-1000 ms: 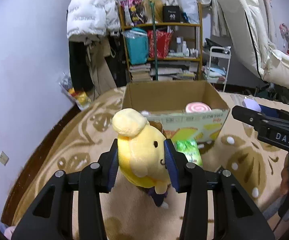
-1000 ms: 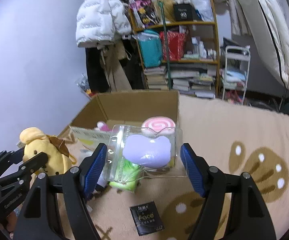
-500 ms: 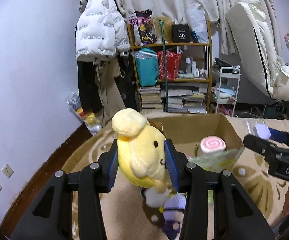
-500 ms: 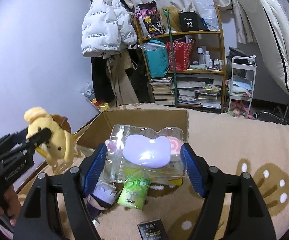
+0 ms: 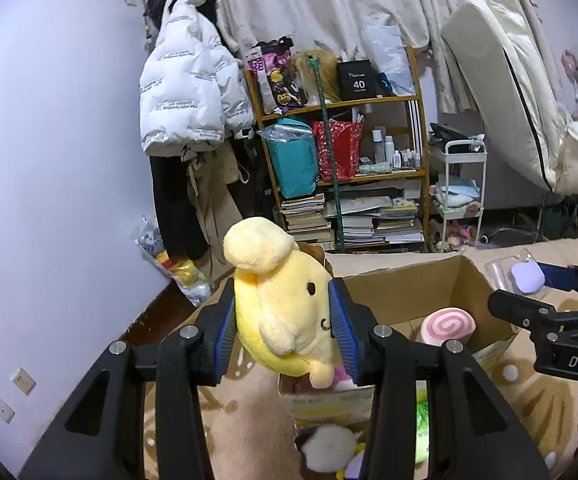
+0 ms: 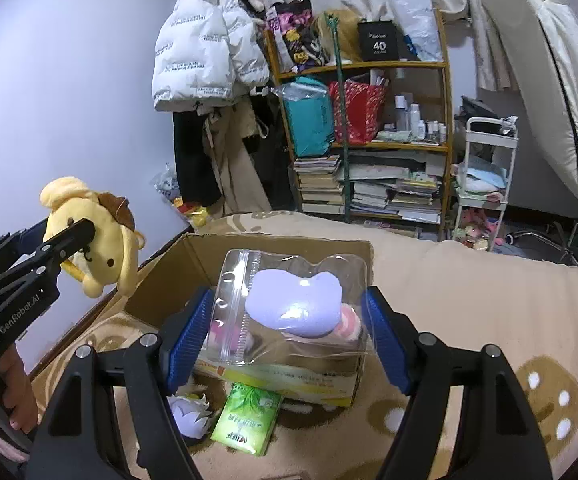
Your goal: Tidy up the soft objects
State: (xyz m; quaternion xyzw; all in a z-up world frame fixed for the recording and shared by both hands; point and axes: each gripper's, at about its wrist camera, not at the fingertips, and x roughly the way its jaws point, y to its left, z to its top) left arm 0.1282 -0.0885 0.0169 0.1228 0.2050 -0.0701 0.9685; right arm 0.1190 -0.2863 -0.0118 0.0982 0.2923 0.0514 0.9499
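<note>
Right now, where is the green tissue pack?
In the right wrist view the green tissue pack lies on the beige rug, against the cardboard box's near wall, right of a white-and-purple plush.

Black hand-held gripper (image 5: 285,330) frames, blue ribbed pads (image 6: 187,338), silver screws.

Wooden shelf unit (image 5: 341,152) against the curtained back wall, crammed with books, bags, bottles; white puffer jacket (image 5: 187,92) hanging just left of it, white trolley (image 5: 463,196) just right, pale bare wall (image 5: 49,160) further left, beige patterned rug (image 6: 489,312) in front.
</note>
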